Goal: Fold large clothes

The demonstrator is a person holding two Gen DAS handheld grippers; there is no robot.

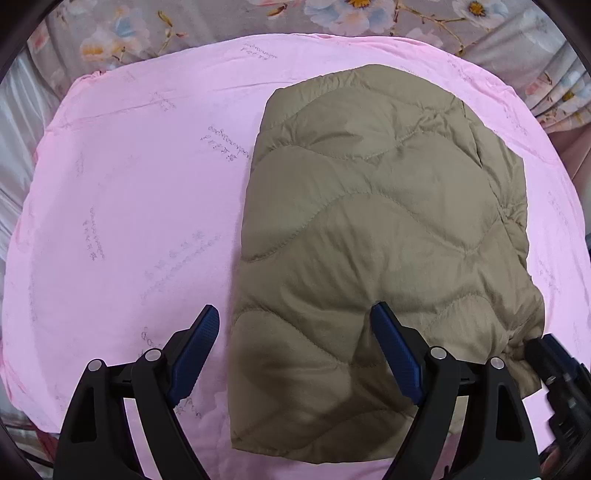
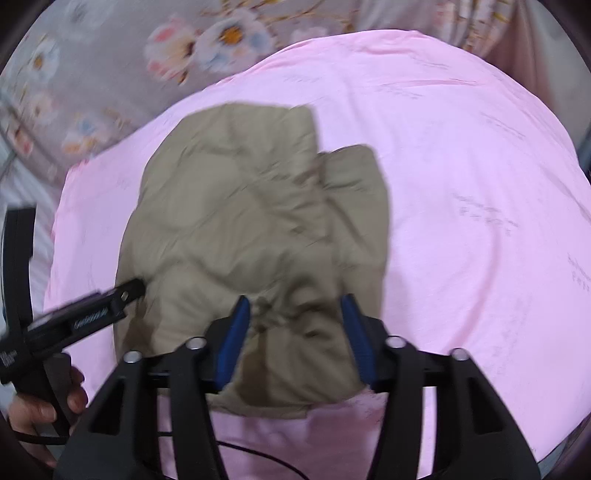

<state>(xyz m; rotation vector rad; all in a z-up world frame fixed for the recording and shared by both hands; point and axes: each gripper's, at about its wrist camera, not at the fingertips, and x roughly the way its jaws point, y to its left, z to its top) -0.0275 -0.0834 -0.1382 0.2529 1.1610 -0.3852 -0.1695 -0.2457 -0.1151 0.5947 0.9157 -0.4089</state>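
A khaki quilted jacket (image 1: 376, 236) lies folded into a compact bundle on a pink sheet (image 1: 122, 192). My left gripper (image 1: 295, 325) is open, low over the jacket's near left edge, one finger over the sheet and one over the fabric. In the right wrist view the jacket (image 2: 251, 221) looks rumpled and blurred. My right gripper (image 2: 293, 306) is open, its jaws straddling the jacket's near edge without pinching it. The left gripper (image 2: 129, 290) shows from the side at the jacket's left edge. The right gripper (image 1: 546, 354) touches the jacket's near right corner.
The pink sheet (image 2: 461, 192) covers a bed-like surface. A grey floral cover (image 1: 332, 14) lies behind it, also seen in the right wrist view (image 2: 110, 66). A hand (image 2: 44, 406) holds the left gripper's handle. A black cable (image 2: 258, 454) runs near the front edge.
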